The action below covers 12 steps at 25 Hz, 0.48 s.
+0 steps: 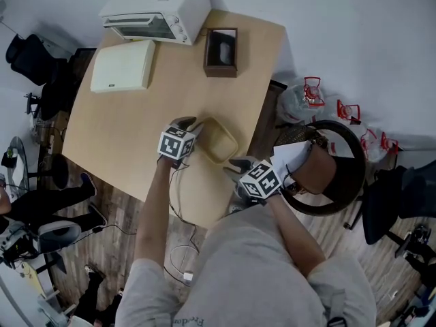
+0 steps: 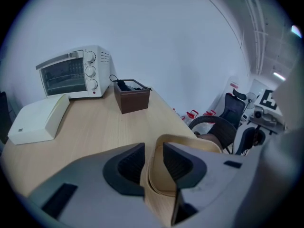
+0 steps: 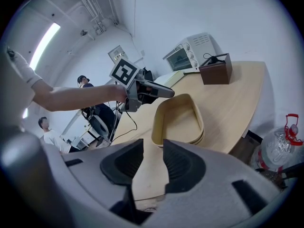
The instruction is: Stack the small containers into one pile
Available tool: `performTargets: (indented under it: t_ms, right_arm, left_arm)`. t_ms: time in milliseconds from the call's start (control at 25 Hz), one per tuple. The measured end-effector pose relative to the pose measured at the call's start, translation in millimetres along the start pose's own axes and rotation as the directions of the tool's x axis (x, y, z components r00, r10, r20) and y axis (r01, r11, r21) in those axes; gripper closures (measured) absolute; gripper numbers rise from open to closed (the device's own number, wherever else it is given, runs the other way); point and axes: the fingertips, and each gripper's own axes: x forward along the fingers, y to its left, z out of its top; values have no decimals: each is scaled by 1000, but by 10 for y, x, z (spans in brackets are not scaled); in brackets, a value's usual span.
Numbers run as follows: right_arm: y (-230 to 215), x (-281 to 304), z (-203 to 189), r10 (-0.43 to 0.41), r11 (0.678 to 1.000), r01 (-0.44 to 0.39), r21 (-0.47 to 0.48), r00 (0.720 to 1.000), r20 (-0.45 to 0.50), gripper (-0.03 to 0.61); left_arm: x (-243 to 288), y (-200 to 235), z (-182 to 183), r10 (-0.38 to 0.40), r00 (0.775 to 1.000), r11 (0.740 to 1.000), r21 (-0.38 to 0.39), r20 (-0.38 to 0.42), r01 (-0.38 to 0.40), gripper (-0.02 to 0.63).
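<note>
The tabletop (image 1: 129,125) is a light wooden surface. Its middle and left portions are left bare, so the widest open room is found there. A round dark chair (image 1: 335,172) is set just beside the tabletop's right edge. A white toaster oven (image 1: 155,11) is placed at the far edge, overhanging the far corner. A cream box (image 1: 122,65) is laid just in front of it, near the left edge. A brown box (image 1: 221,52) is positioned at the far edge, well apart from the working area.

The small containers (image 1: 218,140) are found nested in one pile, close to the right edge and near the front of the tabletop.

The left tool (image 2: 153,152) is released. Its jaws are set astride the pile's near rim wall, and a gap is visible beside the pads. The right tool (image 3: 153,152) is also released and empty. It is held over the front edge, near the pile, with only bare tabletop framed between its jaws.
</note>
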Motion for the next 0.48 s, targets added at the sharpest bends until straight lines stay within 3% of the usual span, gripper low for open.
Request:
performTargets:
  t_ms: [240, 480]
  right_arm:
    - [12, -37, 31, -4, 1000, 5, -10, 1000, 15, 443]
    - [-10, -137, 146, -71, 997, 72, -12, 994, 83, 445]
  left_arm:
    - [-231, -117, -58, 28, 998, 999, -47, 54, -26, 499]
    - [-553, -359, -206, 80, 991, 990, -129, 109, -66, 500]
